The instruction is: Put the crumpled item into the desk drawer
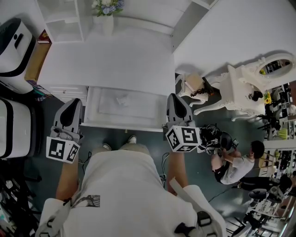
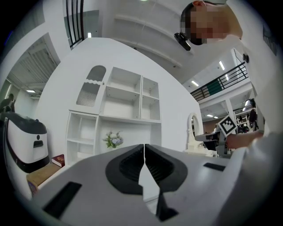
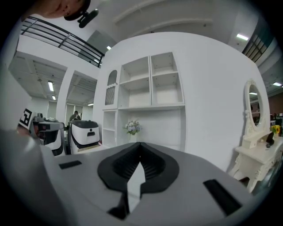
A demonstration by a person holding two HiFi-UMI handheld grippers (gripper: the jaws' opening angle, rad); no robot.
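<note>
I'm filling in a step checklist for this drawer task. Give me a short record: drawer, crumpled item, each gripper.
drawer: open, pulled out from under the white desk
crumpled item: white, lying inside the drawer
left gripper: jaws together, nothing between them, by the drawer's left front corner
right gripper: jaws together, nothing between them, by the drawer's right side
task state: item in the drawer, drawer not yet closed

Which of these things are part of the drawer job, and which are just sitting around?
Part of the job:
- crumpled item, lying in the open desk drawer
- left gripper and right gripper, both shut and empty

Just lying about:
- flower vase
- red book
- white machine
- vanity table
</note>
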